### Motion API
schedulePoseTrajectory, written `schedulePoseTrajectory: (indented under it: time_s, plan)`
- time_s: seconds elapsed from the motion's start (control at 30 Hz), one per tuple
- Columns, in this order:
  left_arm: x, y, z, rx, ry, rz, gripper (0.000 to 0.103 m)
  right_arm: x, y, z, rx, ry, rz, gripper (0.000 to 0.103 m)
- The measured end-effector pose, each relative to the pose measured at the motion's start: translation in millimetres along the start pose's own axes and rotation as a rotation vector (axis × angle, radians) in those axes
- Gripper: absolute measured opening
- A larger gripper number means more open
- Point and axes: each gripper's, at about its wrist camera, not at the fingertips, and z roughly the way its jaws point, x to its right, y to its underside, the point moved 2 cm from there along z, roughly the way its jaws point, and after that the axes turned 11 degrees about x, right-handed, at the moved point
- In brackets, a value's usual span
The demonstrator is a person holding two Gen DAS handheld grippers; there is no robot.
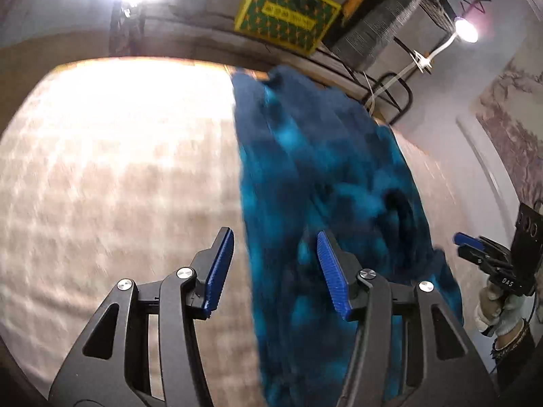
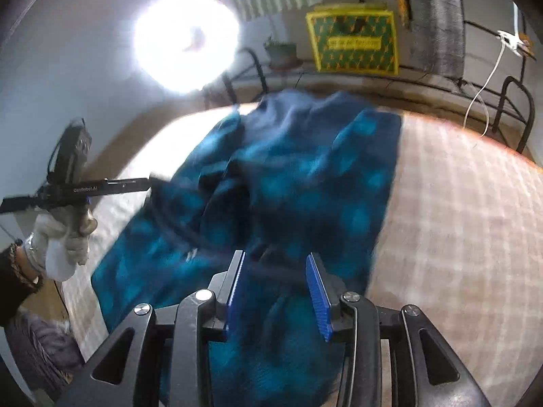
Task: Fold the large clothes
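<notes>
Your left tool [image 1: 275,247] and right tool [image 2: 275,271] both gape wide, holding nothing. The garment [image 2: 288,183] sprawls rumpled mid-frame on the bed [image 2: 458,220], reaching its far edge. Judging by that, no neat fold exists yet; nearly everything remains.

Bare mattress [image 1: 118,186] fills frame left, open passage. Blue garment [image 1: 322,186] heaps centre. Metal rail [image 2: 509,101] bounds far edge, upper right.

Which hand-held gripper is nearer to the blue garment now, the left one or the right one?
Right, as far as blur allows. The right hand-held gripper sits open directly over the blue garment. The left hand-held gripper is open at its left edge, partly over the bed.
</notes>
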Motion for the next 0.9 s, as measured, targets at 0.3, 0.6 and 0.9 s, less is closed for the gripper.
schedulePoseTrajectory:
  time_s: [0.3, 0.6, 0.9]
  plan:
    - [-31, -71, 77, 0.012, -0.063, 0.030, 0.054, 72, -60, 56, 0.006, 0.124, 0.003, 0.024]
    - [-31, -92, 158, -0.017, -0.054, 0.050, 0.054, 84, -84, 149, -0.035, 0.119, -0.045, 0.023]
    - [-22, -102, 173, 0.020, -0.079, 0.096, 0.055, 85, -92, 164, -0.035, 0.125, -0.113, 0.034]
